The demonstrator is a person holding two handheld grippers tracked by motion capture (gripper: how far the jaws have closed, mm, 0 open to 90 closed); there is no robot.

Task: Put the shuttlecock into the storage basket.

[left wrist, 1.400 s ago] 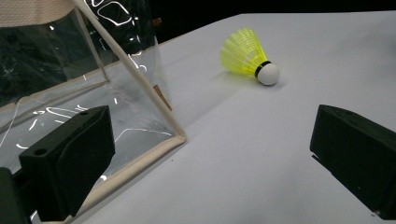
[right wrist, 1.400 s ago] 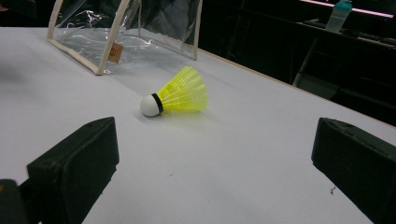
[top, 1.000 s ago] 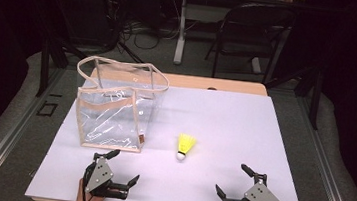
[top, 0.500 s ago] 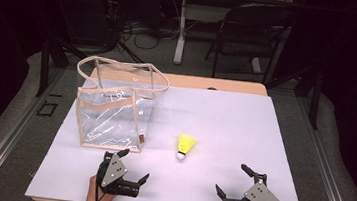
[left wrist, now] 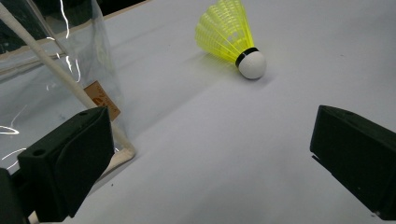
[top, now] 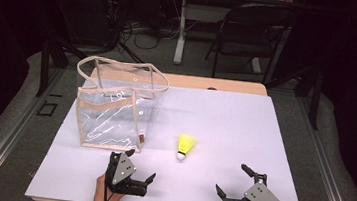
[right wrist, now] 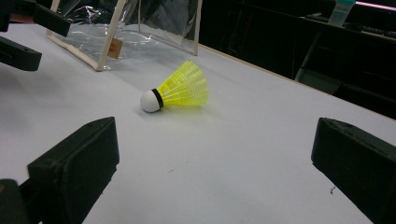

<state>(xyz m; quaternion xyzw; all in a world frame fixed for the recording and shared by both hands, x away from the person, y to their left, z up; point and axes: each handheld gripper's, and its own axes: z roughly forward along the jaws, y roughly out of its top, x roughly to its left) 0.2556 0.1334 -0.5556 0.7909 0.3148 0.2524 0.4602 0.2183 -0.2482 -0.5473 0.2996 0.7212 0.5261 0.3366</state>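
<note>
Jaws wide apart on your left gripper [top: 140, 166] and right gripper [top: 232, 180], both empty, you flank the shuttlecock [top: 185, 146] lying on its side near the clear bag [top: 115, 105], likely its destination.

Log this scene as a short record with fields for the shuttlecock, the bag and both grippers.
shuttlecock: yellow skirt, white cork, lying on its side on the white table, untouched
bag: clear, beige trim, upright, open-topped, left of the shuttlecock
left gripper: open, near the bag's front corner, fingers apart, facing the shuttlecock
right gripper: open, low over the table's near edge, holding nothing
</note>
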